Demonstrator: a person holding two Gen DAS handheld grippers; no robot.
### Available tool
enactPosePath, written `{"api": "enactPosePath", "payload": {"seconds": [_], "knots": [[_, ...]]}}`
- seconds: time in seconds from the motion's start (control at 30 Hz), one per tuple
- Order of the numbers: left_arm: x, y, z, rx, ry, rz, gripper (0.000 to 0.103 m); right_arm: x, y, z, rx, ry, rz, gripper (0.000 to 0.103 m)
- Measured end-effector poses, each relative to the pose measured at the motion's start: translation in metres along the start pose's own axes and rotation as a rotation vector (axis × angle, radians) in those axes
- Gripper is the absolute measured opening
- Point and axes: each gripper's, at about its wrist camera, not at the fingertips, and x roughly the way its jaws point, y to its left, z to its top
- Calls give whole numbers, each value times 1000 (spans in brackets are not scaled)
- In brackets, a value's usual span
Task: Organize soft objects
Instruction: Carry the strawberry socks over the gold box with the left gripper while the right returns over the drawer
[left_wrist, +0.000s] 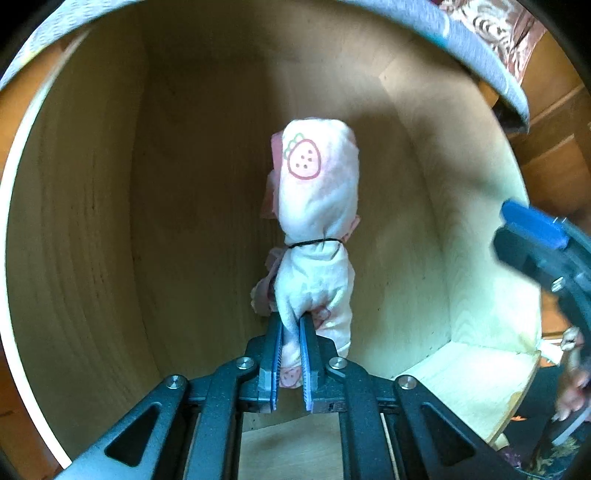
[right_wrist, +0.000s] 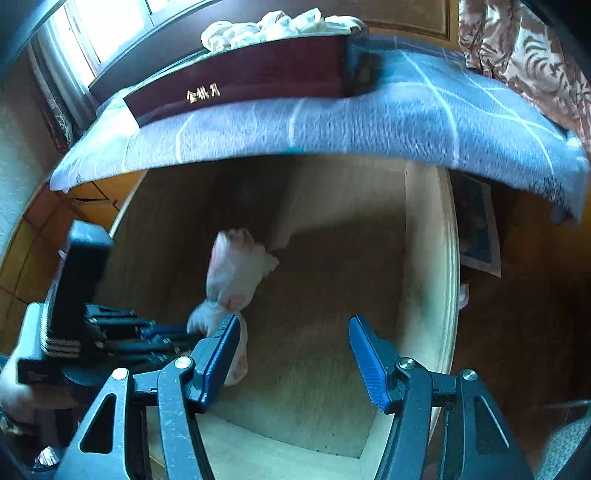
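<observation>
A rolled white cloth bundle (left_wrist: 317, 206) with a pink strawberry print, tied by a black band, hangs over the inside of a pale wooden drawer (left_wrist: 110, 221). My left gripper (left_wrist: 291, 325) is shut on the bundle's lower end. In the right wrist view the same bundle (right_wrist: 232, 273) shows left of centre, with the left gripper (right_wrist: 207, 328) clamped on it. My right gripper (right_wrist: 291, 332) stands open above the drawer's floor (right_wrist: 325, 332), nothing between its fingers. Its blue fingertip (left_wrist: 535, 225) shows at the right edge of the left wrist view.
A blue-grey cloth (right_wrist: 369, 122) hangs over the surface above the drawer. On it stands a dark red box (right_wrist: 240, 74) holding several pale cloths (right_wrist: 266, 27). A patterned curtain (right_wrist: 528, 55) hangs at the right. A hand (left_wrist: 574, 391) holds the right gripper.
</observation>
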Motion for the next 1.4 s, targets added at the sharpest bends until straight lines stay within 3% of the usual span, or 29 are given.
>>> {"api": "enactPosePath", "payload": {"seconds": [0.13,0.67,1.2,1.4], "knots": [[-11,2,-7,-6,-78,-17,7,3,-1,-14,10,17,-10,62],[-56,17,-43,-37,-267,-73,6,17,10,-44,-2,61,-15,62],[-168,20,-68,25,-496,-116,5,22,7,-34,9,63,-4,62],[-225,8,-51,63,-630,-125,5,25,9,-32,11,68,9,62]]}}
